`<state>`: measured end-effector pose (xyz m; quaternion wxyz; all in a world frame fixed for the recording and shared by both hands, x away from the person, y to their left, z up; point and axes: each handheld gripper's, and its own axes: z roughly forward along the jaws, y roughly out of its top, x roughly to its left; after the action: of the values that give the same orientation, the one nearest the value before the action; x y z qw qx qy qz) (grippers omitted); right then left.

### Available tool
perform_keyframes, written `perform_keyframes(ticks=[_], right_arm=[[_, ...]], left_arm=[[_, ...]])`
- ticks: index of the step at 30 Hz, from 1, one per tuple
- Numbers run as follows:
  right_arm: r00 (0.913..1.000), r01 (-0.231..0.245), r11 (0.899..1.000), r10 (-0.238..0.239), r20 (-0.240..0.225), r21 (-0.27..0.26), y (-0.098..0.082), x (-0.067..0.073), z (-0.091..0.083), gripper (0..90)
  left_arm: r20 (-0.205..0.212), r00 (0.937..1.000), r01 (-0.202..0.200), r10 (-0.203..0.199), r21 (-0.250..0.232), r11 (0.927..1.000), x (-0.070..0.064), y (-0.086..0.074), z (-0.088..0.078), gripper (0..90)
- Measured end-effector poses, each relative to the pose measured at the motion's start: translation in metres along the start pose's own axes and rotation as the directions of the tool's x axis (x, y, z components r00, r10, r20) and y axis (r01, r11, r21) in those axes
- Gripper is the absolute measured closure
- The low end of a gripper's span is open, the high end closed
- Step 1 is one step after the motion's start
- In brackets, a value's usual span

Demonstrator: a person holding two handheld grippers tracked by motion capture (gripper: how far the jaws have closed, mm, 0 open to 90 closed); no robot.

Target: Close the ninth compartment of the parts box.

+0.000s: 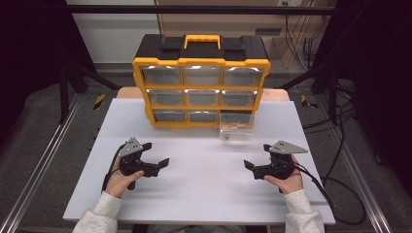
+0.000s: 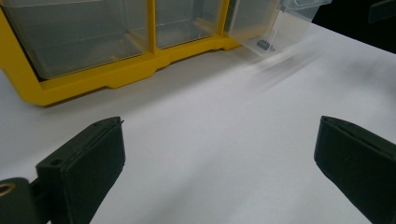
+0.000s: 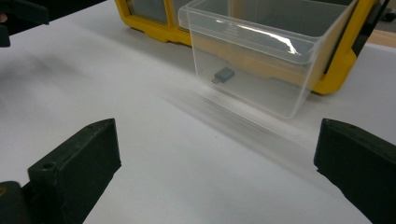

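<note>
The clear drawer (image 1: 236, 127) is seen pulled out of the organiser's (image 1: 201, 82) bottom right slot, a small grey adapter (image 3: 223, 74) lying inside; ahead of it, well apart, the left gripper (image 1: 156, 156) and right gripper (image 1: 255, 158) are held with jaws spread, empty.

Yellow-and-black organizer (image 1: 201, 63), clear drawer (image 3: 261, 56)

The pulled-out drawer (image 3: 261, 70) near the top of the right gripper view looks like clear, shiny, smooth plastic, the organizer (image 1: 201, 63) frame looks like bright yellow and black plastic, and the white table (image 1: 194, 184) top looks smooth and matt.
</note>
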<state>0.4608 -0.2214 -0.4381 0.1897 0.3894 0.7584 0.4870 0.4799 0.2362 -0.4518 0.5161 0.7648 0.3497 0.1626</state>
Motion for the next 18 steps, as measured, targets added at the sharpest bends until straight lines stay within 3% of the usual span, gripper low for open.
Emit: perform_keyframes(ticks=[18], right_arm=[[0.9999, 0.012, 1.0, -0.012, -0.008, 0.013, 0.013, 0.015, 0.025, 1.4]], left_arm=[[-0.02, 0.9998, -0.005, 0.005, 0.008, 1.0, 0.008, -0.012, -0.012, 1.4]])
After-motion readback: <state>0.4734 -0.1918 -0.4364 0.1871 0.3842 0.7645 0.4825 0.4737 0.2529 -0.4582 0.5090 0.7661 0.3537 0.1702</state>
